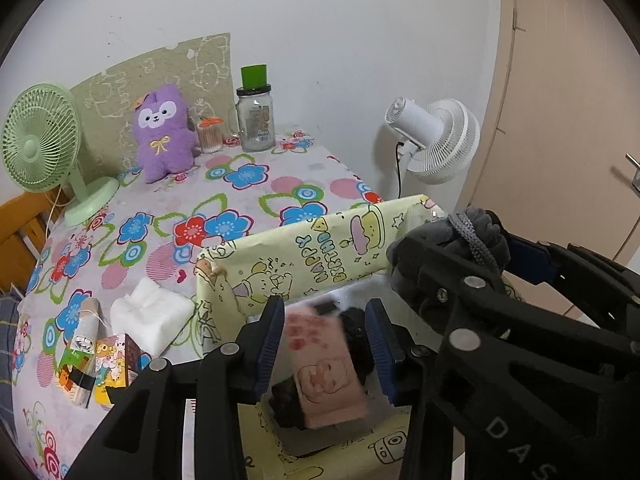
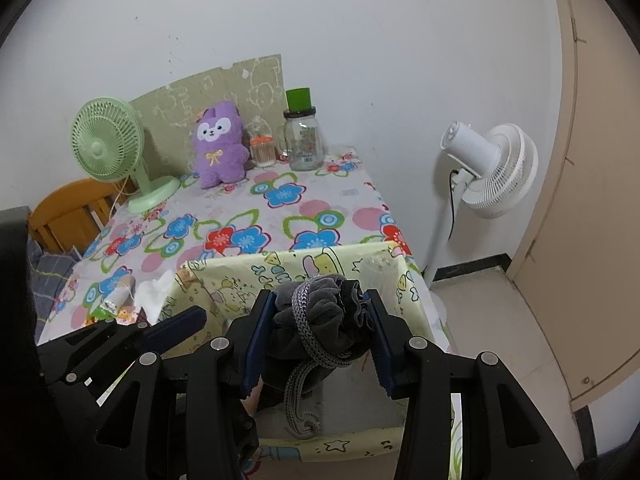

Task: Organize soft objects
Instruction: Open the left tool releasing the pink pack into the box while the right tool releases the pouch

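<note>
While the right claw (image 2: 314,342) grips a grey pouch (image 2: 320,320), the left claw (image 1: 326,344) gapes

Even, soft indoor light fills both fisheye views with only faint shadows, edges curve into black vignettes, and the pink pouch (image 1: 326,364) between the left fingers (image 1: 268,344) looks blurred.

My two wrist views look down close over the yellow box (image 1: 304,256) (image 2: 280,268), both facing the floral table (image 1: 248,200) (image 2: 280,208) and wall.
</note>
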